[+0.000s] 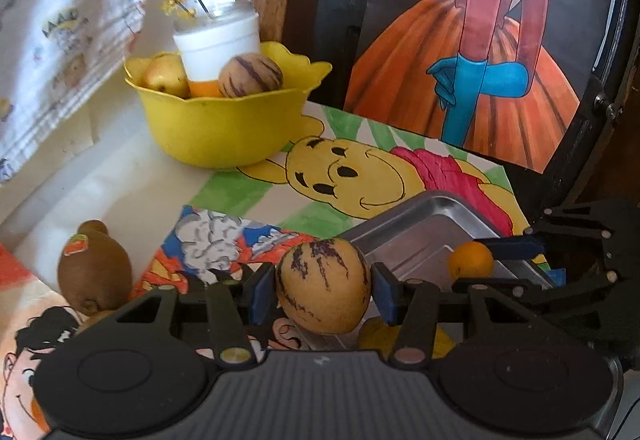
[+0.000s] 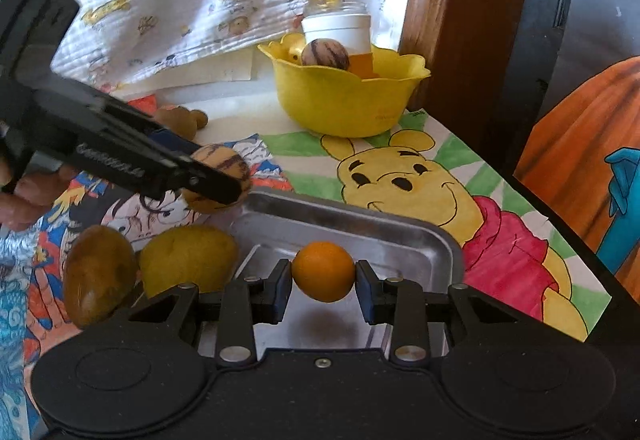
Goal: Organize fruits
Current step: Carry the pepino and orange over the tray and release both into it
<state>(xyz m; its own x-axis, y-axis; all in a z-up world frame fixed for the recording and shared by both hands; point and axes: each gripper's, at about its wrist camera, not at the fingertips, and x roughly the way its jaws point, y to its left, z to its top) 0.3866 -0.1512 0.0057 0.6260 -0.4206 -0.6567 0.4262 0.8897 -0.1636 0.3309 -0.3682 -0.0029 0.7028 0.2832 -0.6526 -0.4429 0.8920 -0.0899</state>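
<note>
Tongs [image 2: 323, 282] round orange [image 2: 323, 272], shadow beneath

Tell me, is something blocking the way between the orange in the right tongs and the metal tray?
Nothing visible does. The right tongs hold the orange directly over the bare metal tray; only its shadow lies below. The left tongs' striped fruit stays beside the tray's far left corner.
</note>
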